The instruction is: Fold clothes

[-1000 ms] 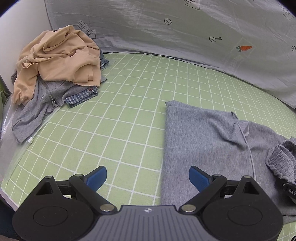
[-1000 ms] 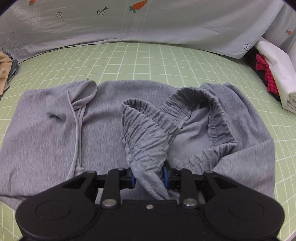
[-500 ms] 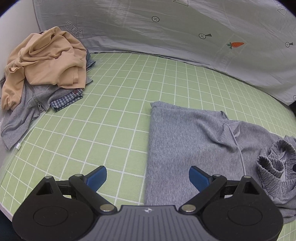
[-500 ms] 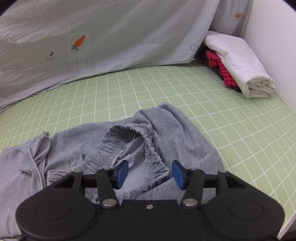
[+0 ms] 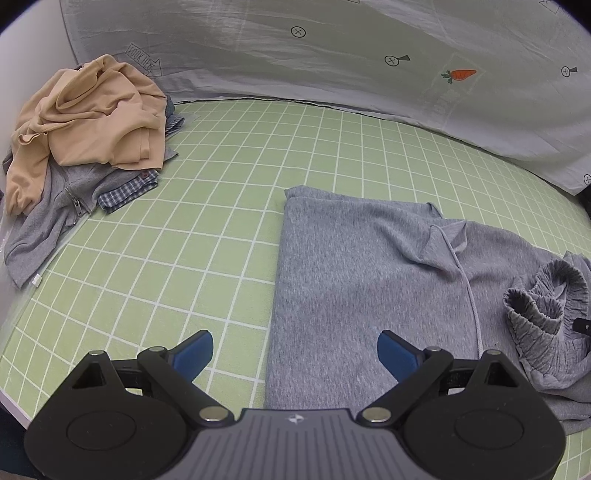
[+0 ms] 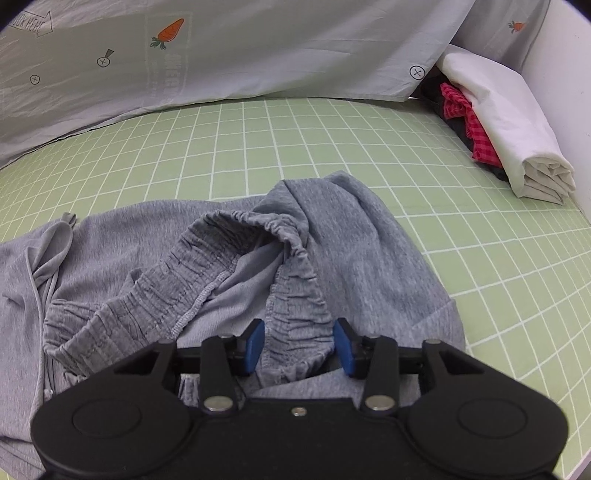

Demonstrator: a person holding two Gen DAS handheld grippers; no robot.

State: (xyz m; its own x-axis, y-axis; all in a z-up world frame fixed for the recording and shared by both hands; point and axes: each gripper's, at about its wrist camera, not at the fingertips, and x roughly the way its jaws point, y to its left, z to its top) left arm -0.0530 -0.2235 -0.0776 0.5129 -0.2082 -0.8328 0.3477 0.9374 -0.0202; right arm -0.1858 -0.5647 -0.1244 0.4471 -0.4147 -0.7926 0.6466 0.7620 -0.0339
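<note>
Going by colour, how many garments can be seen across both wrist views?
Grey: 2, the sweatpants and the zip jacket
Beige top: 1
Blue check shirt: 1
White folded piece: 1
Red check piece: 1
Dark piece, mostly hidden: 1
Total: 7

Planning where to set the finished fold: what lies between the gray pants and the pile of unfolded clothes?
Bare green grid mat separates the gray pants from the pile of unfolded clothes, as the left wrist view shows.

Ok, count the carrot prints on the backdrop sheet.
2, going by the right wrist view: one carrot at upper left of the sheet, one smaller carrot at upper right near the wall. Folds or the edges of the view may hide more.
</note>
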